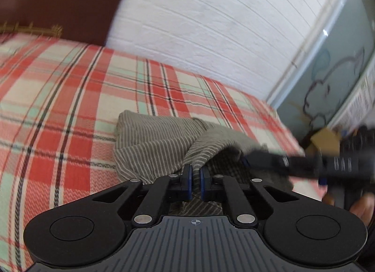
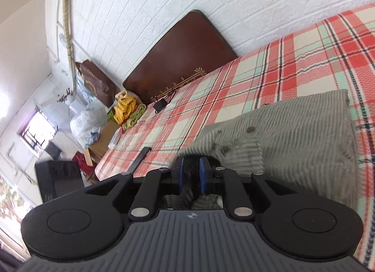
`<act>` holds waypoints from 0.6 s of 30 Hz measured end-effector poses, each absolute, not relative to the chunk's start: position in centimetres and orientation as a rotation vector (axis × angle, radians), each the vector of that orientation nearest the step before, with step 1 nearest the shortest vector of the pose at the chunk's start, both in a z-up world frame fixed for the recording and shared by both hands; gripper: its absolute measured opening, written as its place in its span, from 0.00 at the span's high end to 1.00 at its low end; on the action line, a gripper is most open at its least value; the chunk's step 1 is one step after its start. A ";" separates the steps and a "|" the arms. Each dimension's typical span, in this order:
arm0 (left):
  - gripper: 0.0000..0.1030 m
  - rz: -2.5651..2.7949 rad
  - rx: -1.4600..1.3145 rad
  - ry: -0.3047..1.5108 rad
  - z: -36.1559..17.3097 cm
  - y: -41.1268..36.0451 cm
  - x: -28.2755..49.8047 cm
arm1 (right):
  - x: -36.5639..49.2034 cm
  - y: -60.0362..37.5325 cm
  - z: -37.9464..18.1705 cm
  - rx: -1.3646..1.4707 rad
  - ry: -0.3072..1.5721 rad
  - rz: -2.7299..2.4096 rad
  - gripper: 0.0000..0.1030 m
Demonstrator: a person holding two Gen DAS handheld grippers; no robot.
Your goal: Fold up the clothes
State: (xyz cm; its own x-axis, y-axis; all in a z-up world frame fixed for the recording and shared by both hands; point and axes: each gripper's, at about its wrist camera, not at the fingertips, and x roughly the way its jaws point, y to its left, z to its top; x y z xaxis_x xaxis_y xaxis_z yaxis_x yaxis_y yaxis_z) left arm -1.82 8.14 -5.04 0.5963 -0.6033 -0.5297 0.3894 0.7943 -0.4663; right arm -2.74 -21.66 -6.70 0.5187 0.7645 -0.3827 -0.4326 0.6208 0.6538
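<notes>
A grey garment with thin white stripes (image 1: 152,140) lies bunched on the red, cream and mint plaid bed cover (image 1: 70,107). My left gripper (image 1: 195,173) is shut on a raised fold of it, and the cloth runs up from between the blue pads. In the right wrist view the same garment (image 2: 304,131) spreads to the right, with small buttons showing. My right gripper (image 2: 191,173) sits at its near edge with a small gap between the pads; cloth lies in and under the gap, unpressed. The right gripper (image 1: 245,163) also shows blurred at the garment's right edge.
A dark brown headboard (image 2: 182,56) leans on the white brick wall. A black charger (image 2: 160,105) and a flat black strip (image 2: 140,157) lie on the bed cover (image 2: 257,72). Yellow and green clothes (image 2: 125,107), bags and boxes crowd the floor beyond. A frosted glass door (image 1: 328,72) stands right.
</notes>
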 end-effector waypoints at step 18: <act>0.93 -0.583 -0.294 0.726 -4.2 7.1 -1.8 | -6.1 -17.9 -6.9 0.099 0.678 0.950 0.69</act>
